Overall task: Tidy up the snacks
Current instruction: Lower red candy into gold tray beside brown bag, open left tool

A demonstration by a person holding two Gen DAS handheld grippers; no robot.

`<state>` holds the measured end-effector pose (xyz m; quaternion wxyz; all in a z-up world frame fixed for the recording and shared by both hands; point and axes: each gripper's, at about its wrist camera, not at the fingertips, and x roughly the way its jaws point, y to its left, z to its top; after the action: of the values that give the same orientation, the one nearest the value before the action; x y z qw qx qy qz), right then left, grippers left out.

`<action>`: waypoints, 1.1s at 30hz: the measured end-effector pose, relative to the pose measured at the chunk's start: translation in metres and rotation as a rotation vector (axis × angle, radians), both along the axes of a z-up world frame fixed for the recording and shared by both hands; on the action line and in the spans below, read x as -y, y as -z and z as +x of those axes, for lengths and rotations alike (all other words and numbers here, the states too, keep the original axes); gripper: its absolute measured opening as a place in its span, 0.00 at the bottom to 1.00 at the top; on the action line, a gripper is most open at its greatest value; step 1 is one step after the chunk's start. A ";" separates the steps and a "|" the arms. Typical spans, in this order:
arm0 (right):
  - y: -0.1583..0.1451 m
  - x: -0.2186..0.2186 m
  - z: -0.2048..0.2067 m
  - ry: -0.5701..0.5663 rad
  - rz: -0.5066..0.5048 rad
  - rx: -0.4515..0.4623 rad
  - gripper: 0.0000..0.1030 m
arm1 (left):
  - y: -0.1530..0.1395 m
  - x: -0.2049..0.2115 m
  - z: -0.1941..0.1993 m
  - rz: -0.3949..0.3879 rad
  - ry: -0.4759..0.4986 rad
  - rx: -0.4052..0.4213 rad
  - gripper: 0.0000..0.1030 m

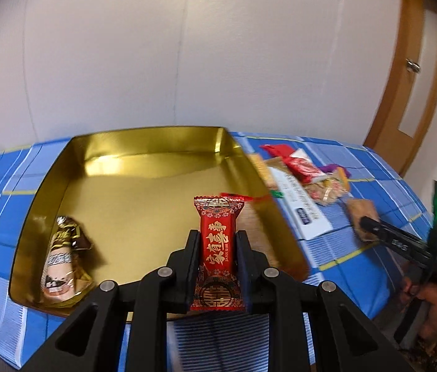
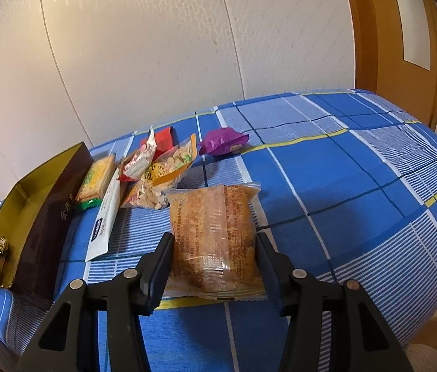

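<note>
My left gripper (image 1: 217, 236) is shut on a red candy packet (image 1: 218, 248) with gold lettering, held upright over the near edge of a gold-lined box (image 1: 144, 155). A brown and gold wrapped snack (image 1: 63, 260) lies in the box's near left corner. My right gripper (image 2: 215, 241) has its fingers on both sides of a clear-wrapped orange-brown pastry (image 2: 215, 235) that rests on the blue checked cloth; the fingers touch its edges. In the left wrist view the right gripper (image 1: 365, 224) shows at the pastry (image 1: 362, 212).
A pile of snacks lies right of the box: a cracker pack (image 2: 95, 183), a white sachet (image 2: 106, 217), a red and white packet (image 2: 140, 158), a peanut bag (image 2: 162, 183), a purple candy (image 2: 223, 141). The box's brown wall (image 2: 51, 217) stands left. A wooden door (image 2: 404, 31) is behind.
</note>
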<state>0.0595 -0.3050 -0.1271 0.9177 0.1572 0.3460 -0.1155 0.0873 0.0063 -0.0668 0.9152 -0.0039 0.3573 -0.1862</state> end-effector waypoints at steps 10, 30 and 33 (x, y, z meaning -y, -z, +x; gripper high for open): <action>-0.005 0.001 -0.003 0.008 -0.006 0.032 0.51 | 0.019 -0.039 0.029 0.035 -0.089 -0.059 0.22; -0.009 0.005 -0.009 0.050 -0.001 0.057 0.51 | 0.038 -0.064 0.043 0.136 -0.201 -0.079 0.27; -0.011 0.006 -0.011 0.053 0.005 0.074 0.51 | 0.039 -0.067 0.041 0.131 -0.218 -0.077 0.29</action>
<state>0.0490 -0.3108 -0.1157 0.9262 0.1726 0.3077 -0.1328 0.1281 0.0734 -0.1055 0.9139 0.0097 0.4011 -0.0618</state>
